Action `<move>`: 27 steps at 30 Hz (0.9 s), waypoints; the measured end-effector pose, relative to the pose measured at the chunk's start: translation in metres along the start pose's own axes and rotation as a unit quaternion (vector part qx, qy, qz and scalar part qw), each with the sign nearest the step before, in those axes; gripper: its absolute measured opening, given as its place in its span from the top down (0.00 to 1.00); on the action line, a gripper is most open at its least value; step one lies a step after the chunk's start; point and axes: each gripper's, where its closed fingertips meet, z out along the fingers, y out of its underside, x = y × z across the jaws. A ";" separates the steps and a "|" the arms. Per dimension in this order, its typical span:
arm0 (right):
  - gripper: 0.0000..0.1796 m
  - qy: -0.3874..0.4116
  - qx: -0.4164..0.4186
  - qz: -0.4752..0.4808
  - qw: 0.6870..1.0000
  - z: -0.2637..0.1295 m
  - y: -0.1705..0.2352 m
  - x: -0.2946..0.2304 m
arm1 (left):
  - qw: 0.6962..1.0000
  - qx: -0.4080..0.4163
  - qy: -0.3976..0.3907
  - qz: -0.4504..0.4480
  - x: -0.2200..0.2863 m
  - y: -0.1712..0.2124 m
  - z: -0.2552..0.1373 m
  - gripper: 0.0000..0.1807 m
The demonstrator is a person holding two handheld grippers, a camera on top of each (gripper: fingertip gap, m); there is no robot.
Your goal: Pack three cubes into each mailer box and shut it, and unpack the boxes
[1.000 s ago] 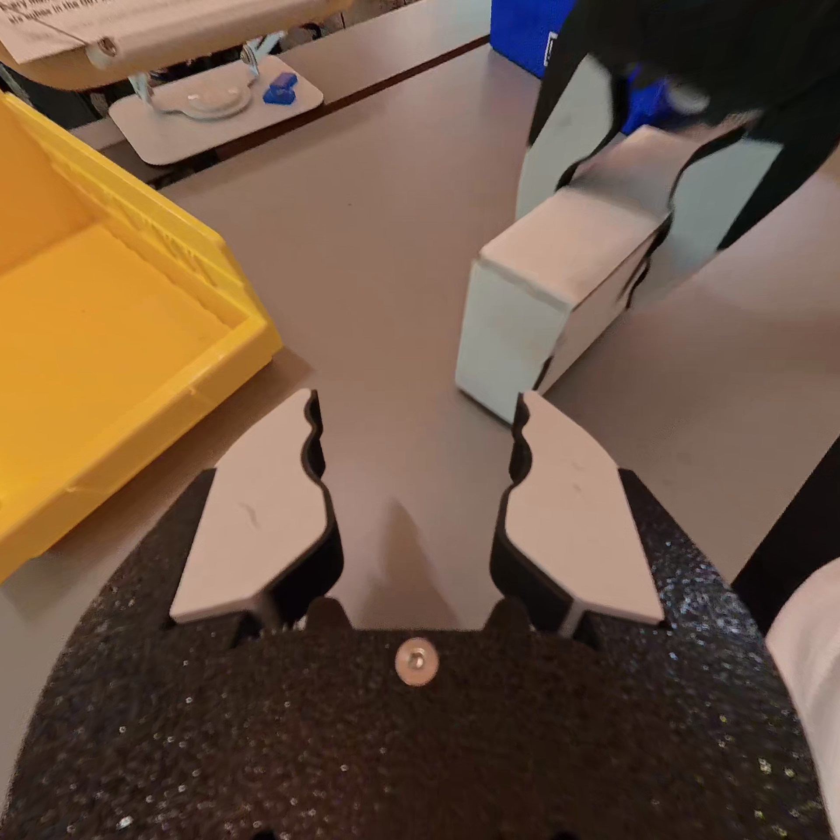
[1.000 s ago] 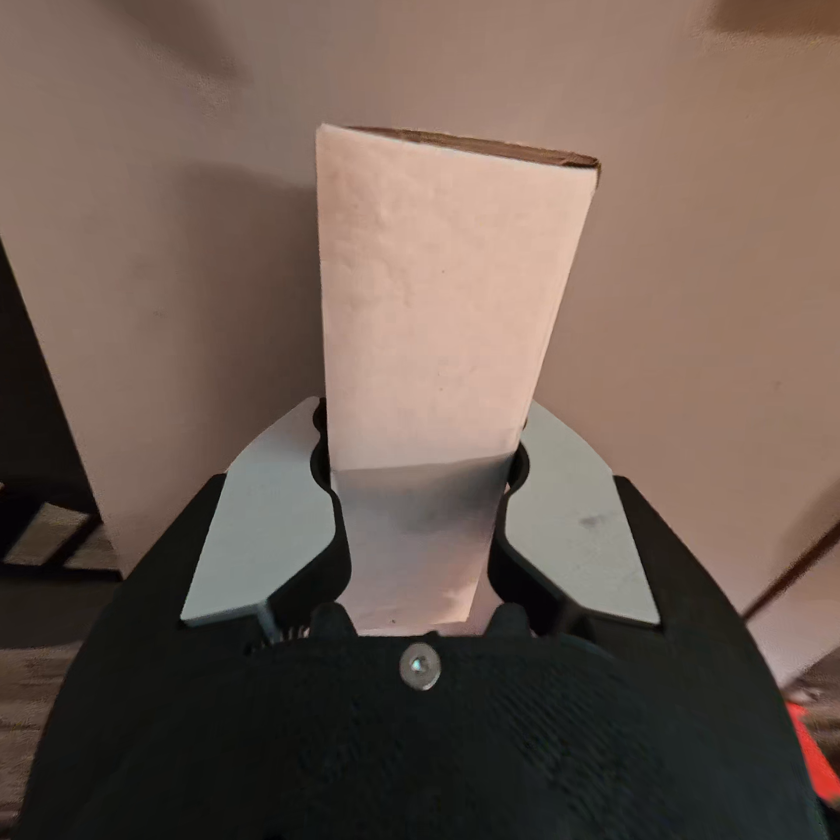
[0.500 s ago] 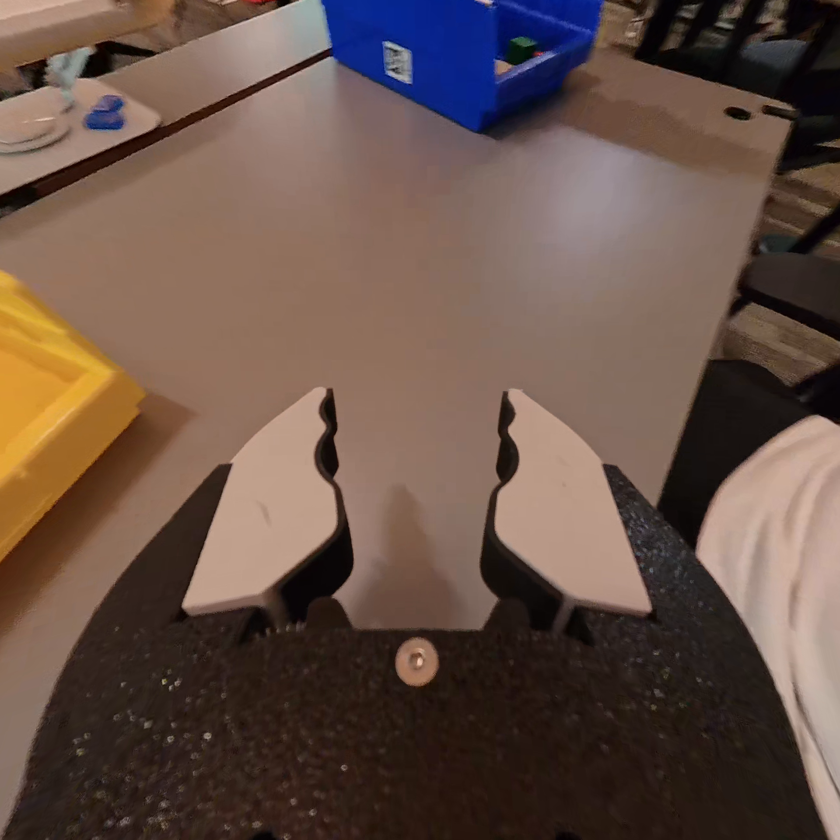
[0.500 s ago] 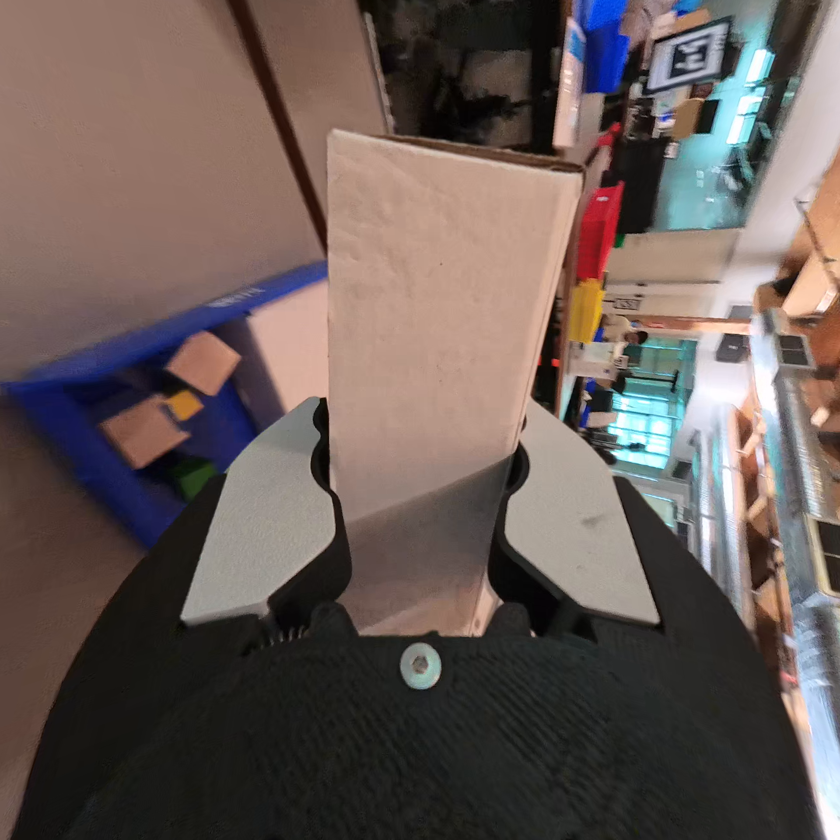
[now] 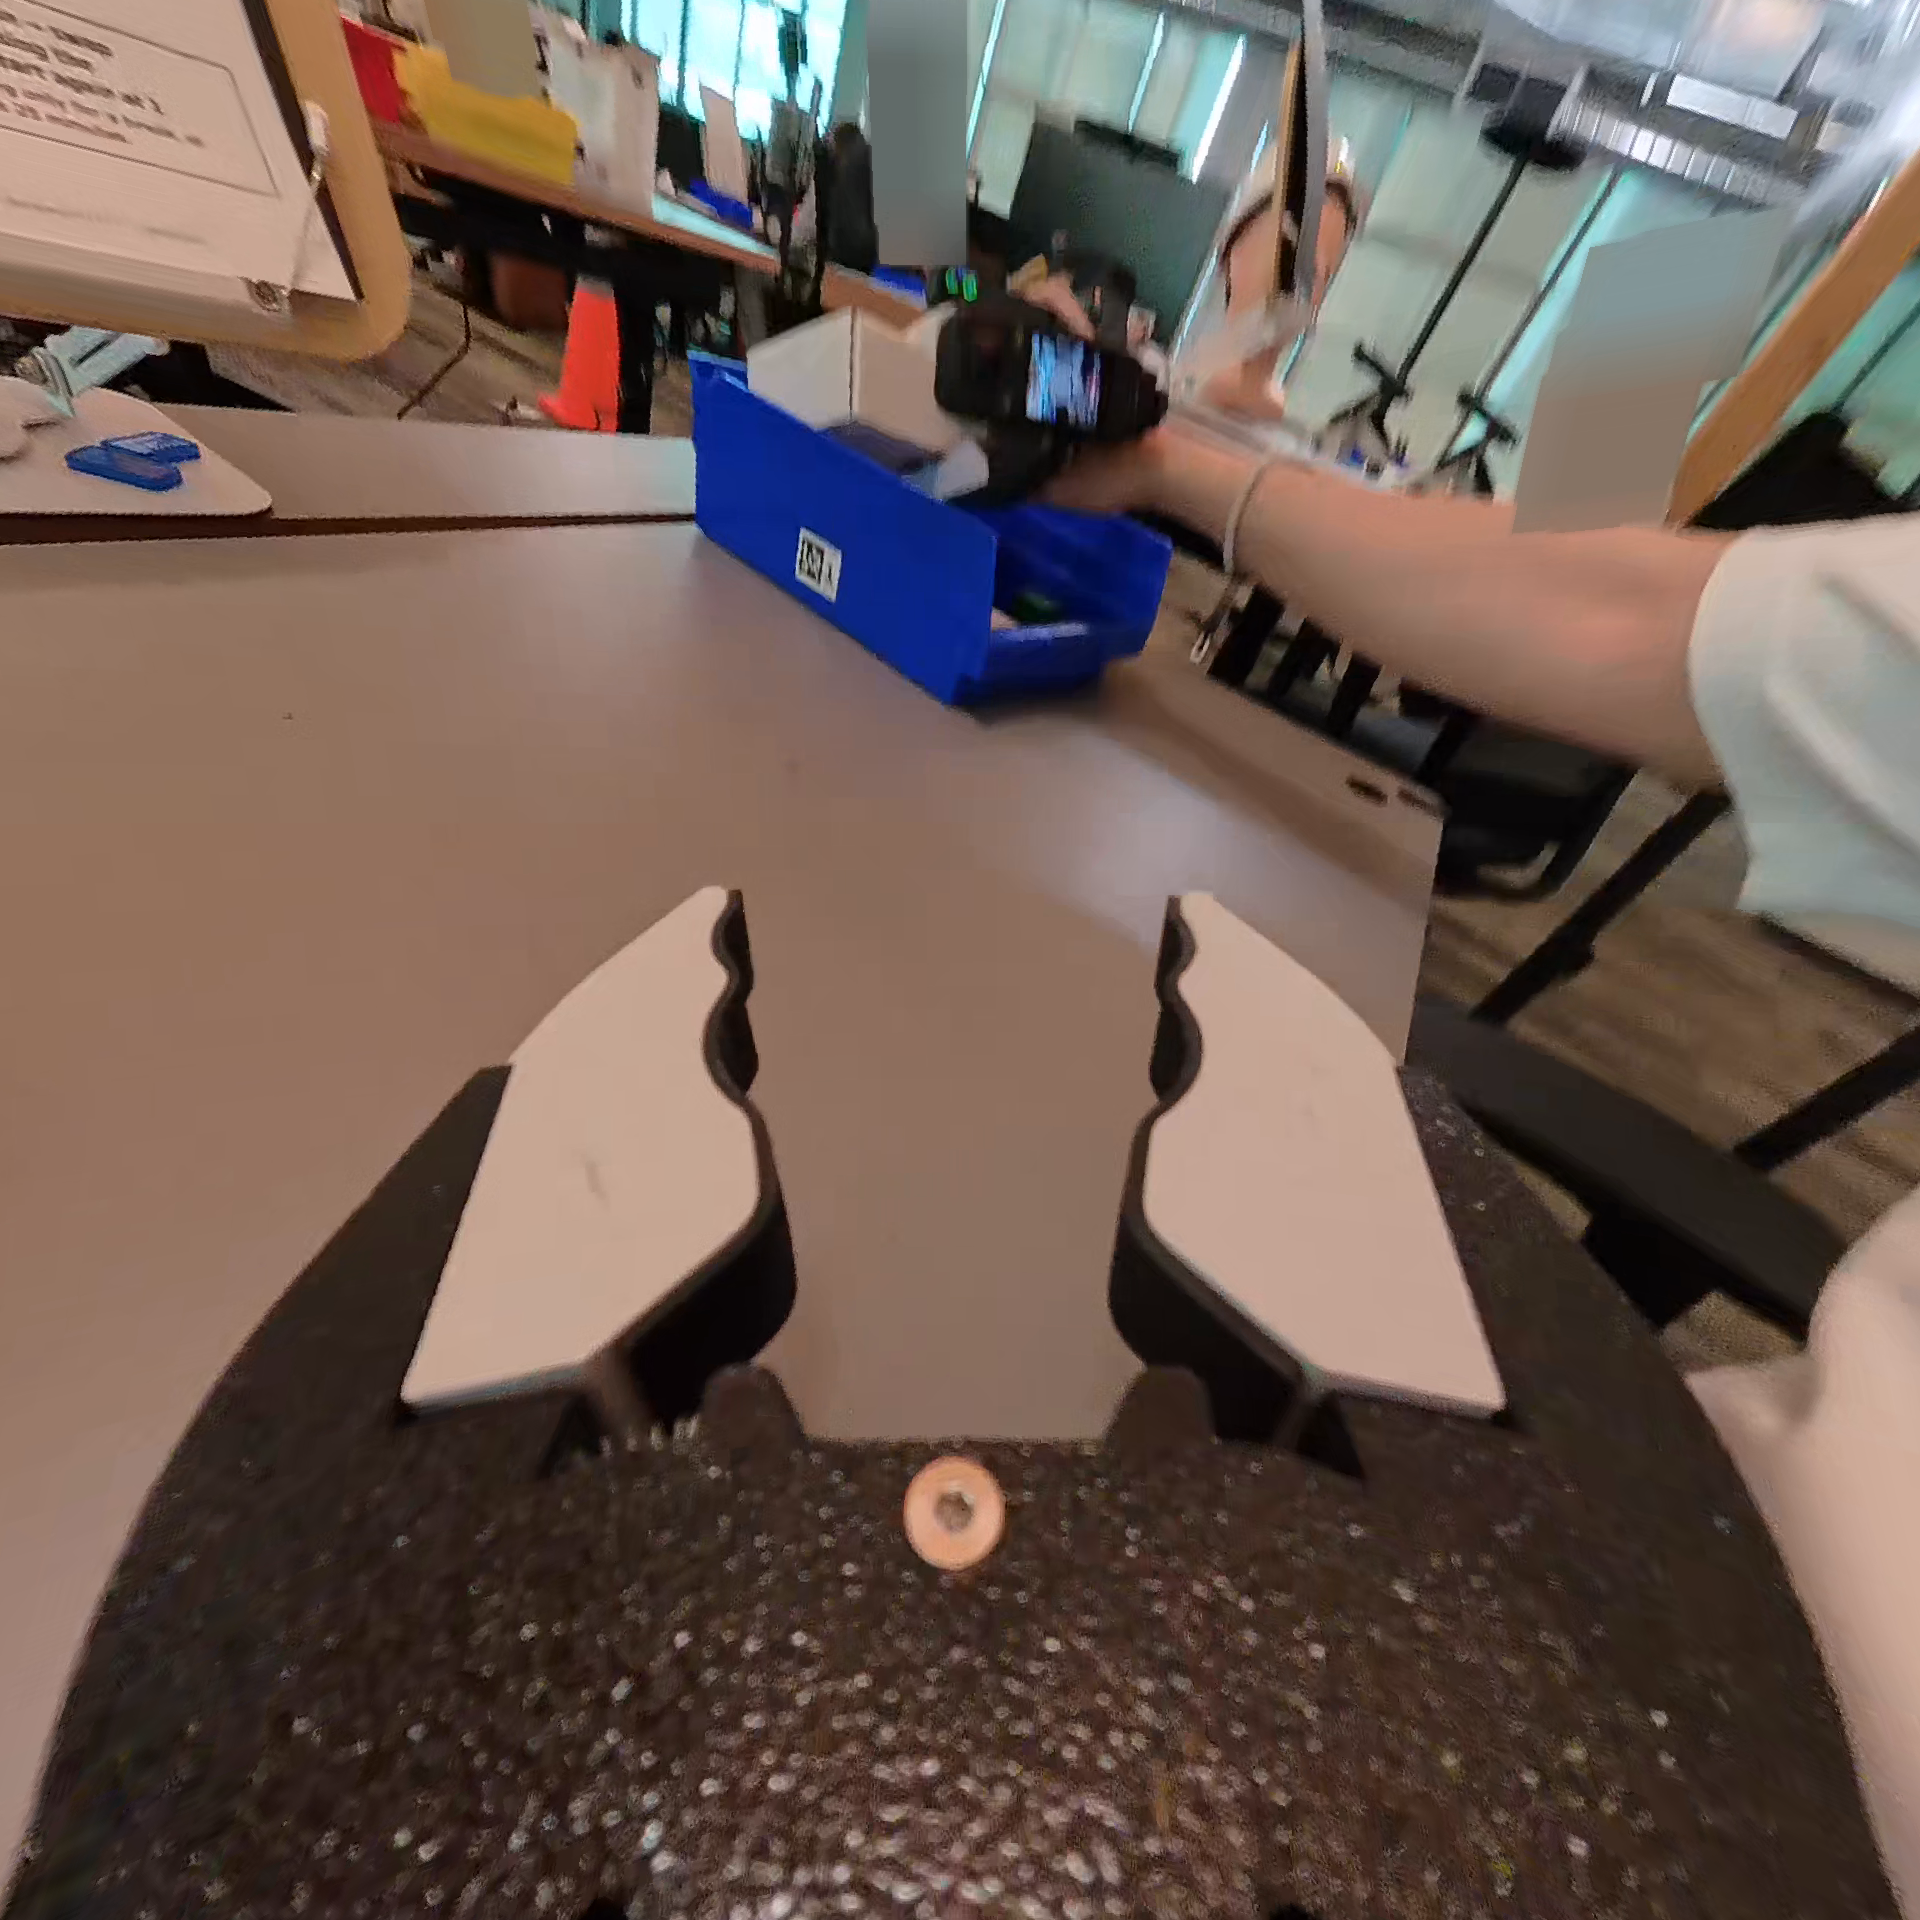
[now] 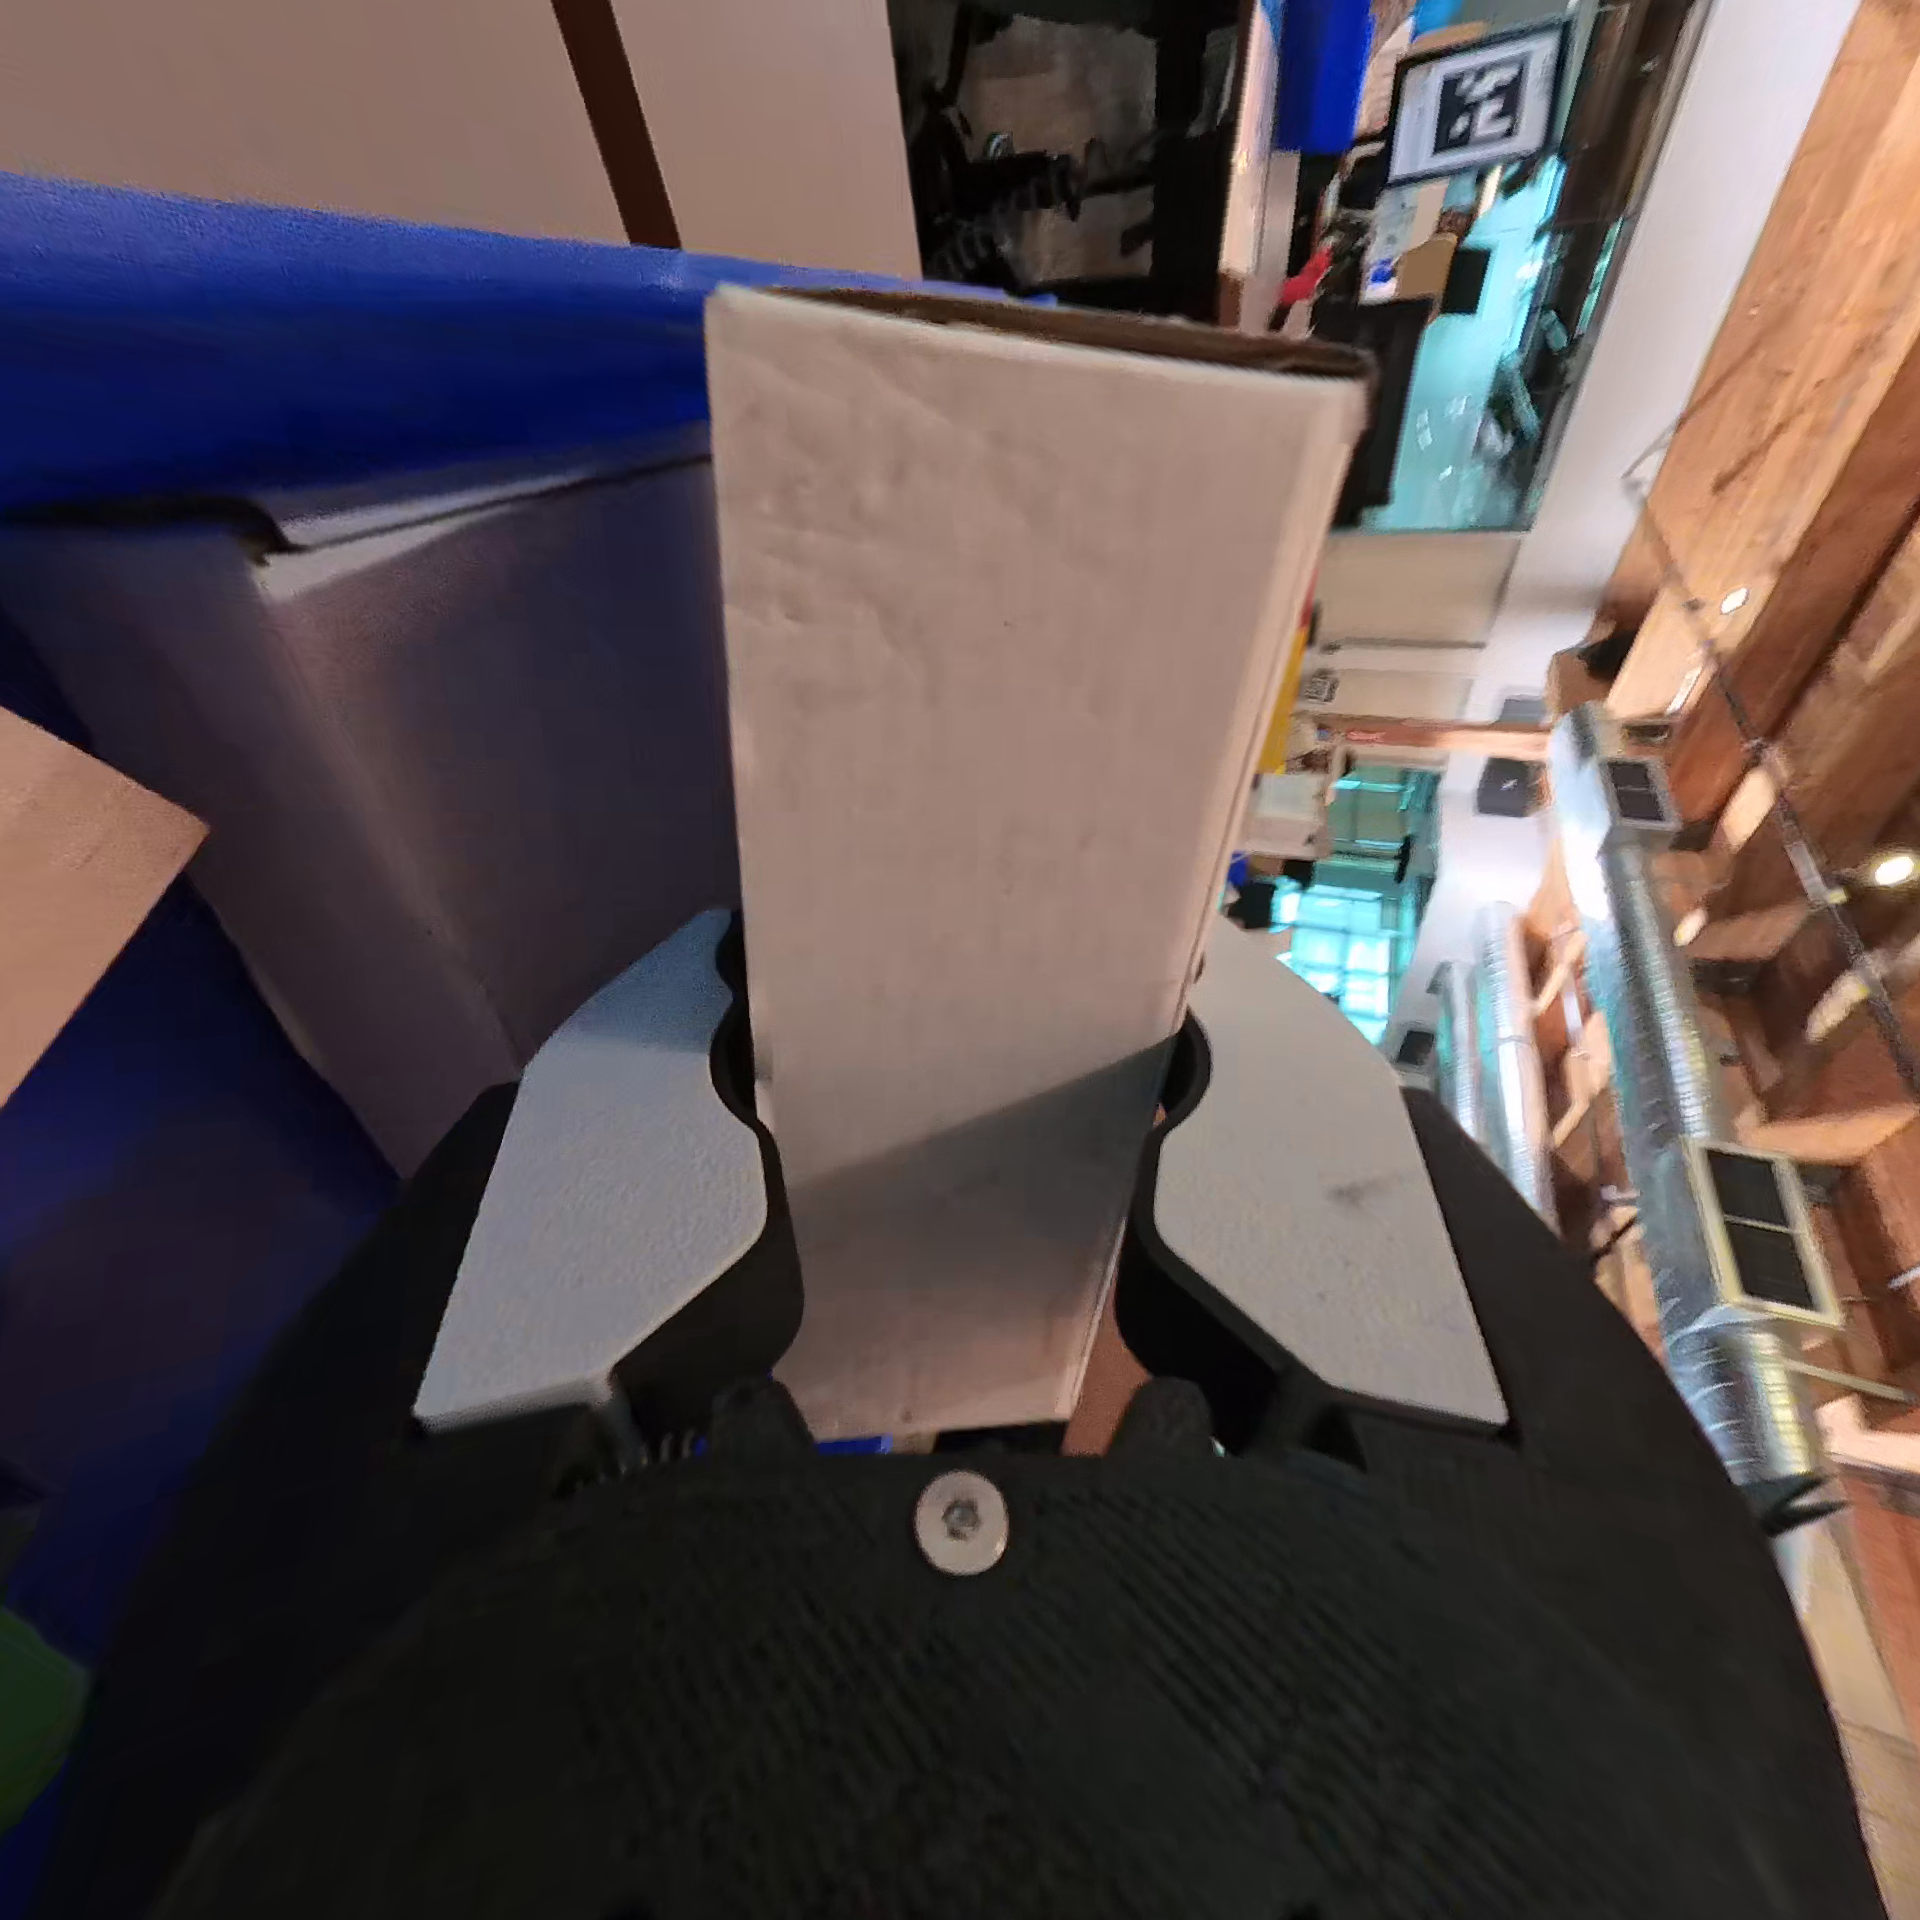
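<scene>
My right gripper [image 6: 961, 935] is shut on a white mailer box [image 6: 997, 727], which stands up between the fingers. It hangs over the blue bin [image 6: 312, 312]. A second white mailer box [image 6: 468, 727] lies in the bin, next to a wooden cube [image 6: 73, 862]. My left gripper [image 5: 951, 904] is open and empty above the grey table [image 5: 416, 779]. In the left wrist view the blue bin [image 5: 914, 561] sits at the table's far side. There a hand holds the right gripper [image 5: 1039, 395] over the bin, beside a white box [image 5: 831, 364].
The person's arm [image 5: 1455, 603] reaches across from the right to the bin. The table's right edge [image 5: 1423, 883] is near, with black chairs [image 5: 1621, 1195] beyond it. A white pad with blue pieces [image 5: 135, 457] lies at the far left. Something green [image 6: 31, 1704] lies low in the bin. One gripper's finger ends stand about 55 cm off the other's. My left tips are about 45 cm from the wooden cube [image 6: 73, 862], my right tips only 8 cm.
My right gripper has carried the mailer box off the table and over the blue bin. My left gripper has swung away from the yellow bin and tilted up, still open.
</scene>
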 end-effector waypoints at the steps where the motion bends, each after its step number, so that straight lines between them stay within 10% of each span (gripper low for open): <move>1: 0.58 0.012 0.003 -0.020 1.000 0.002 0.000 -0.002 | 1.000 0.013 0.002 -0.012 -0.001 -0.001 0.005 0.60; 12: 0.58 -0.076 0.060 0.017 0.995 -0.013 -0.005 -0.028 | 0.992 -0.079 0.070 0.063 0.031 0.004 0.082 0.55; 15: 0.38 -0.139 0.084 0.070 0.984 -0.026 -0.008 -0.038 | 0.986 -0.102 0.081 0.105 0.036 -0.007 0.116 0.54; 21: 0.58 -0.075 0.054 0.117 0.989 -0.014 0.002 -0.019 | 0.978 -0.125 0.101 0.136 0.050 -0.032 0.193 0.53; 27: 0.52 -0.107 0.049 0.128 0.985 -0.051 0.006 -0.027 | 0.975 -0.136 0.113 0.136 0.069 -0.046 0.238 0.51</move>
